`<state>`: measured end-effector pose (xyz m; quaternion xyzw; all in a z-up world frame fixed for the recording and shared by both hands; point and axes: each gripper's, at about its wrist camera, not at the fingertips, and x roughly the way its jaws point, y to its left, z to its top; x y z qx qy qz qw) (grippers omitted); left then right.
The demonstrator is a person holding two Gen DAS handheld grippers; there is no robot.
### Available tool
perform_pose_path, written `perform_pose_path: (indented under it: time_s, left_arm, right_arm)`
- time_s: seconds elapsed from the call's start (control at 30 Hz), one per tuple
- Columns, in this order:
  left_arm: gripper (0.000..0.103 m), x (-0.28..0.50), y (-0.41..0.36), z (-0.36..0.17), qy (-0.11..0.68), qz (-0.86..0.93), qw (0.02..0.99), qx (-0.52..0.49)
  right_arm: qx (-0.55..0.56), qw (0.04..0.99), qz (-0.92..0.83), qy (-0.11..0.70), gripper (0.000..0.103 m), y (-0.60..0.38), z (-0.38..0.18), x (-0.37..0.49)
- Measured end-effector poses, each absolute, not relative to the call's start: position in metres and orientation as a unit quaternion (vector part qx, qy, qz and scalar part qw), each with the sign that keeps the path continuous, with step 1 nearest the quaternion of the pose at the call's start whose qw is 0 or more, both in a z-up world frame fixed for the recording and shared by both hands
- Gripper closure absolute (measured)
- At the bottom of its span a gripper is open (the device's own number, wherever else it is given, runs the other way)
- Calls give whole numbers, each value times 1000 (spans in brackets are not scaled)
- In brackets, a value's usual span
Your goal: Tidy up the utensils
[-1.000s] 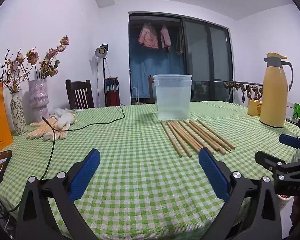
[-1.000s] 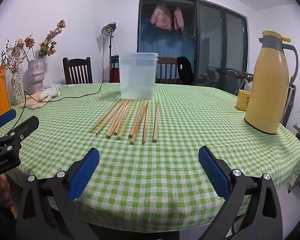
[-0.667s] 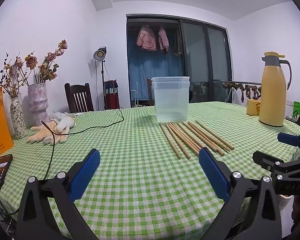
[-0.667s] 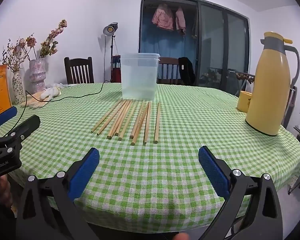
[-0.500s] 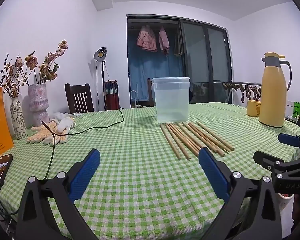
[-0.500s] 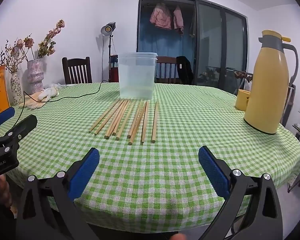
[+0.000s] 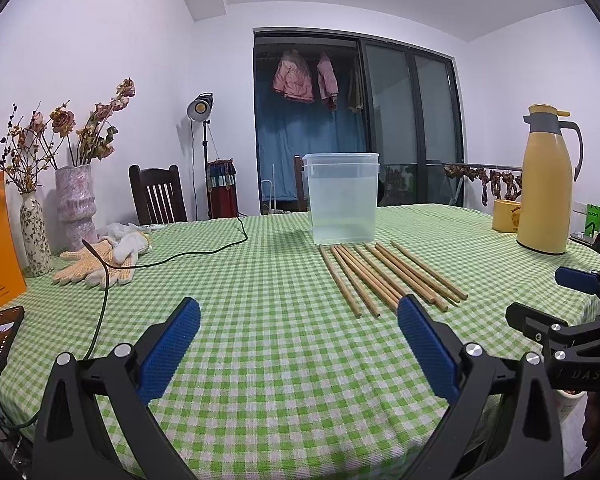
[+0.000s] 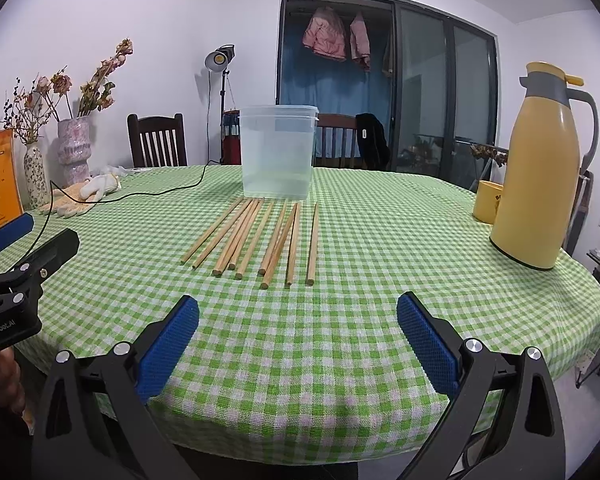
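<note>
Your right gripper [image 8: 298,332] and left gripper [image 7: 298,334] both hang spread wide, holding nothing. The chopsticks [image 8: 260,236] lie ahead of your right gripper, long axes running near-to-far toward the clear tub [image 8: 278,152]; your right is nearer.

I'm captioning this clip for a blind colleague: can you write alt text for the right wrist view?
Wooden chopsticks lie side by side on a green checked tablecloth before a clear plastic tub. The open right claw hovers at the near edge, holding nothing. A yellow jug stands right; the left claw shows at left.
</note>
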<state>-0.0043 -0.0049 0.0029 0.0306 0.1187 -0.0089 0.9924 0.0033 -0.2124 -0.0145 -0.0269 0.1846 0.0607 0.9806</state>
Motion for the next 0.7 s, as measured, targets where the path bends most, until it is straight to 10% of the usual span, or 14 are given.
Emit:
perform_pose_path:
  time_s: [0.7]
  left_arm:
    - [7,-4,-5,1,121,-10,992,29]
  right_arm:
    - [-26,981,54,183,8,-214,-14,4]
